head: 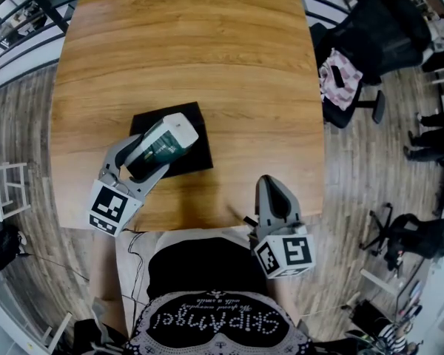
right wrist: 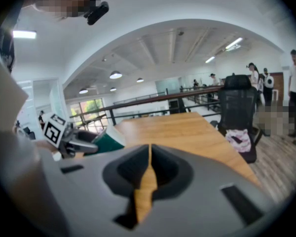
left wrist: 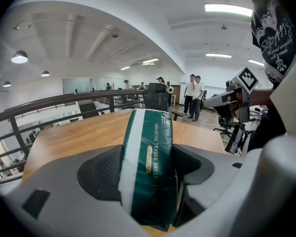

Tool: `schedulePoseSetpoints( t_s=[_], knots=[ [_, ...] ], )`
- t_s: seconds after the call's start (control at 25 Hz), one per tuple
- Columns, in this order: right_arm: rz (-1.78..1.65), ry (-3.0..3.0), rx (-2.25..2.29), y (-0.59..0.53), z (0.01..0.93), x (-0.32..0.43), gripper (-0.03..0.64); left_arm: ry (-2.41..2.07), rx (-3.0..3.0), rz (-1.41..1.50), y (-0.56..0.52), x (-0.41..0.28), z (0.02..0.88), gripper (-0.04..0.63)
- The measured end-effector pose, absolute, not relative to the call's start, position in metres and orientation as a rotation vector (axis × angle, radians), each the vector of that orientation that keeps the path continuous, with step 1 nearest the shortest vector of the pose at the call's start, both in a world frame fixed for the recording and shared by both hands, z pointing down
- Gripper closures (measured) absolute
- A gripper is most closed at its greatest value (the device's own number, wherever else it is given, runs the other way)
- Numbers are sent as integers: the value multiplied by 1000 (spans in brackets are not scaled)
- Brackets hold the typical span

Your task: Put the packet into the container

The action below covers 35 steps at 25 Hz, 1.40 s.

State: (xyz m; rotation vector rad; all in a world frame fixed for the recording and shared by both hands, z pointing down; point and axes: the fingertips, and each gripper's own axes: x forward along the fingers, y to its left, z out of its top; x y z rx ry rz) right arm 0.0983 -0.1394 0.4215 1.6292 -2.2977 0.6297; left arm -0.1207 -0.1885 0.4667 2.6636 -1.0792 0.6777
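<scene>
Table [head: 185, 43]: a broad slab of warm, straight-grained wood with rounded corners and a smooth matt top. Its near edge is partly covered by the two grippers and the person's body.

Chair [head: 370, 35]: a black office chair beyond the table's right edge. Its lower part is cut off and dim in the head view.

Container [head: 200, 152]: a flat, matt black, roughly square thing on the table's near half. Much of it is hidden under the left gripper and packet, and I cannot tell whether it has raised walls.

Left gripper [head: 154, 157]: grey moulded plastic with dark ribbed pads and a marker cube at its back end. Its jaws are clamped on the packet's two broad sides, and it reaches in at a slant from the near left.

Right gripper [head: 272, 187]: the same grey plastic, held over the table's near edge, well apart from the container. Its jaws [right wrist: 149, 167] are pressed together, leaving only a thin slit with wood showing through and nothing between them.

Packet [head: 170, 135]: a puffy, glossy pouch, dark green with a white band and small gold print too blurred to read in full. It sits over the container, standing on edge between the jaws [left wrist: 150, 167]. Its bottom end is hidden, so I cannot make out whether it touches the container.

Cloth [head: 339, 76]: soft pink-and-white patterned fabric, crumpled on the chair seat.
</scene>
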Motion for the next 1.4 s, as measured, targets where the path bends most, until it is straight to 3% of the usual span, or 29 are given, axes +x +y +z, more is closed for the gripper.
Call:
schedulePoseSetpoints(
  t_s=[1.4],
  knots=[
    [625,-2292,1640,-141,420,99,580,-824,2677,1004,-176,-100,527,250]
  ],
)
